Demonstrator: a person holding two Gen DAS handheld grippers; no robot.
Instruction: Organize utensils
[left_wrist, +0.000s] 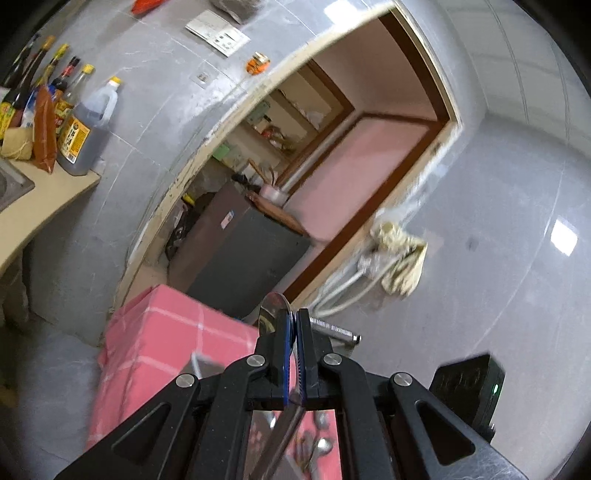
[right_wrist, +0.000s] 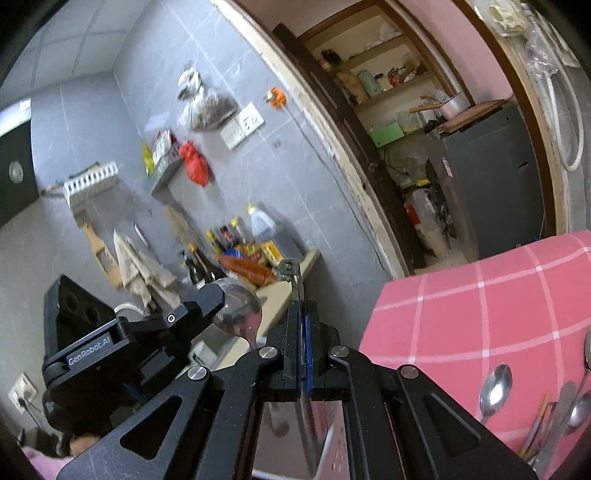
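My left gripper (left_wrist: 294, 318) is shut on a metal spoon (left_wrist: 272, 310). The spoon's bowl sticks up past the fingertips and its handle runs back under the jaws. In the right wrist view the left gripper (right_wrist: 216, 304) shows at the left, with the spoon's bowl (right_wrist: 238, 312) beside it. My right gripper (right_wrist: 303, 308) is shut on a thin flat metal utensil (right_wrist: 290, 268), whose end pokes above the fingertips. That utensil's tip (left_wrist: 334, 329) also shows just right of the left fingers. Both grippers hang over the near edge of a pink checked tablecloth (right_wrist: 461, 302), where several loose spoons (right_wrist: 495, 384) lie.
A counter (left_wrist: 44, 199) with sauce bottles (left_wrist: 85, 129) and a sink stands to the left. Ahead, a doorway opens onto a dark grey cabinet (left_wrist: 240, 258) and shelves. Grey tiled walls carry sockets, hanging racks and bags (right_wrist: 194, 162). A cloth (left_wrist: 402, 254) hangs by the door frame.
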